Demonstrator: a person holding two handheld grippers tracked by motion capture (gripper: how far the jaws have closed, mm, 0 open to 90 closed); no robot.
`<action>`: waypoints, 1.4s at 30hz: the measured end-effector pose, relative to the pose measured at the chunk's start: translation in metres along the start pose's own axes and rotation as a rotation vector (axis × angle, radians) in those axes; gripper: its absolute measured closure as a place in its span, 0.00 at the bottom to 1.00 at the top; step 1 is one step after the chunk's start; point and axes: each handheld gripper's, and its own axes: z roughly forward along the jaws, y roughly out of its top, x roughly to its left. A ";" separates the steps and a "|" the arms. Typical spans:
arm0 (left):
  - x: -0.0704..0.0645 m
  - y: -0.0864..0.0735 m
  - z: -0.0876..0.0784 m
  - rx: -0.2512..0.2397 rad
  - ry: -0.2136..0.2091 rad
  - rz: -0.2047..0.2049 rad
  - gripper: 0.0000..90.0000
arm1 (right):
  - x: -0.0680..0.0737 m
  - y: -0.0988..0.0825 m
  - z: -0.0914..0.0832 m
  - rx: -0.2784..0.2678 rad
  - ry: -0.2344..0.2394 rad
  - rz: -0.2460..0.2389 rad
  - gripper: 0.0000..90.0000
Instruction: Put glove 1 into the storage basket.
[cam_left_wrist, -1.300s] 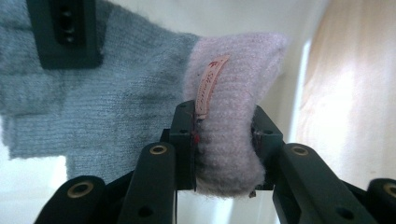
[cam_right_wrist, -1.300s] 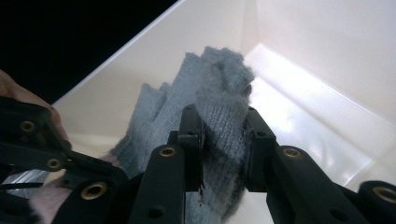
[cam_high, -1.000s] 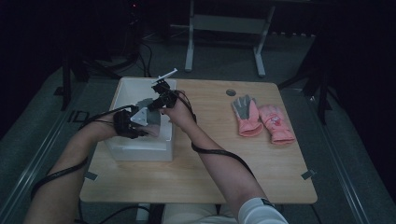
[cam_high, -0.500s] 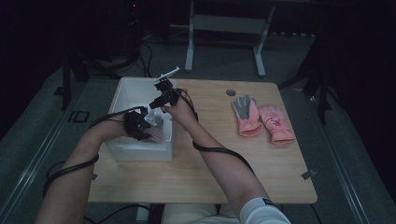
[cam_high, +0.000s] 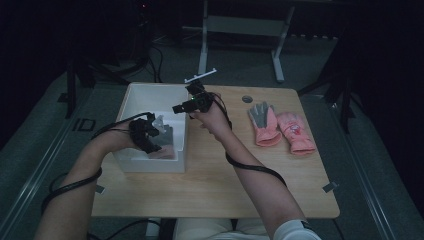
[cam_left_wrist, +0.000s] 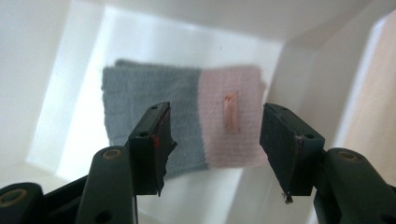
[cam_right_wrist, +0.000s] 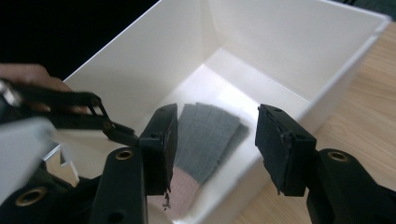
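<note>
Leftmost, white bin: open-topped box on the left part of the wooden table, its near wall toward the person. Contents: one folded glove, grey at one end, pink at the other, lying flat on the bin floor near the front.

Left gripper: held over the bin's near end, pointing down at the glove. Its jaws have just been opening; they stand partly apart with nothing between them, the glove lying below on the floor.

Right gripper: raised above the bin's right wall. Jaws likewise just opened, partly apart, empty; the glove shows beyond them.

Rightward, pair of gloves: pink with grey palm, laid side by side on the table, well apart from the bin.
</note>
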 end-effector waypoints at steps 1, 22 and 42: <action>-0.001 0.001 -0.004 -0.011 0.002 -0.006 0.48 | -0.001 -0.002 -0.005 -0.007 0.002 0.001 0.54; -0.006 0.073 -0.046 -0.232 -0.015 -0.091 0.49 | -0.048 -0.069 -0.086 -0.067 -0.066 -0.023 0.56; -0.077 0.150 -0.005 -0.257 -0.016 -0.157 0.53 | -0.104 -0.126 -0.138 -0.108 -0.148 -0.054 0.61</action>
